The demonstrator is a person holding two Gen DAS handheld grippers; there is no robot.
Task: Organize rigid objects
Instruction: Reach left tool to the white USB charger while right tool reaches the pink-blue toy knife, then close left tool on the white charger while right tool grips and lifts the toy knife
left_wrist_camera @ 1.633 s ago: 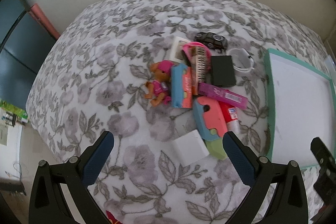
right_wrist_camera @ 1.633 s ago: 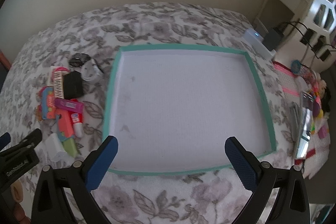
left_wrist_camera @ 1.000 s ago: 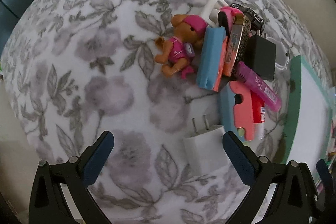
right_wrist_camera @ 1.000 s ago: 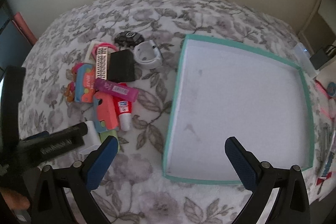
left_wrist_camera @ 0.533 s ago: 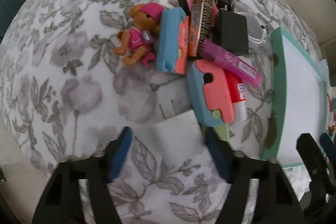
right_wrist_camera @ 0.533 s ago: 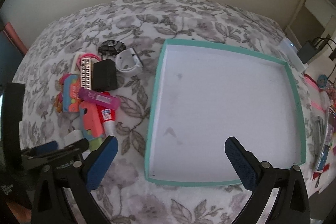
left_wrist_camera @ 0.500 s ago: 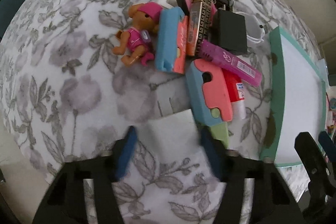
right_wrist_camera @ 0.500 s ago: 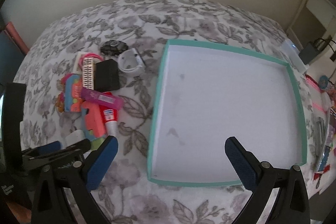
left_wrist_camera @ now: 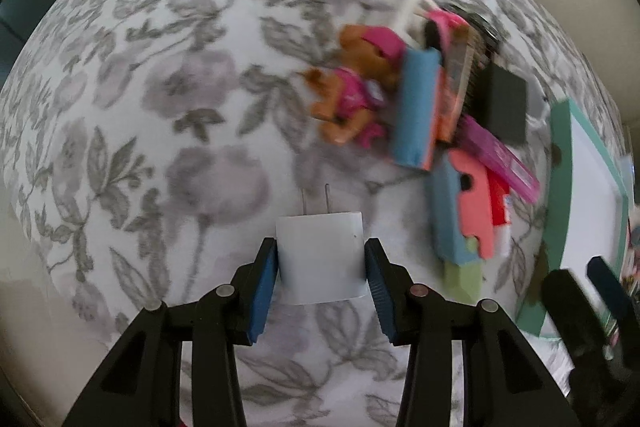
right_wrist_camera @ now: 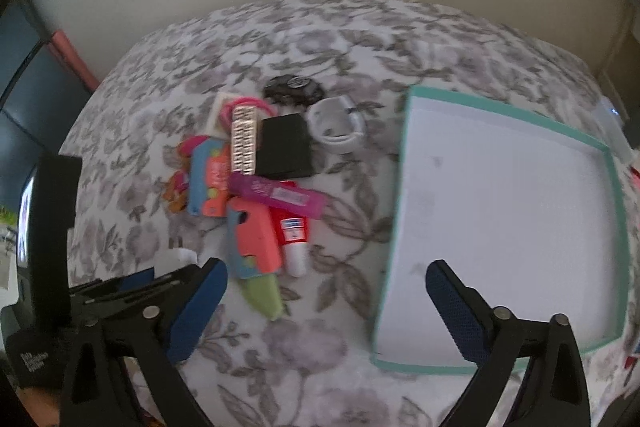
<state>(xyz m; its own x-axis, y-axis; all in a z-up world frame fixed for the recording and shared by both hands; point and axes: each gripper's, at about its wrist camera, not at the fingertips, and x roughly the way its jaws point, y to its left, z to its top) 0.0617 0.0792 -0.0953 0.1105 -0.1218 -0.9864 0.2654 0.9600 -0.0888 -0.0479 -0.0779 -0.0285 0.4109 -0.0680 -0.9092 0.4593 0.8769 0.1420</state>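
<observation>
While left gripper (left_wrist_camera: 321, 269) closes blue ribbed fingers (left_wrist_camera: 265, 279) on smooth white boxy charger (left_wrist_camera: 321, 263), right gripper (right_wrist_camera: 326, 301) narrows, nothing between, over floral bedspread (right_wrist_camera: 352, 39), beside teal-rimmed tray (right_wrist_camera: 480, 103).

Bedroom (floral bedspread (left_wrist_camera: 168, 75), toys (left_wrist_camera: 352, 95))

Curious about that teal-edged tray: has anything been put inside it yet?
No, the tray shows only its bare white floor; the toys still lie heaped on the bedspread.
</observation>
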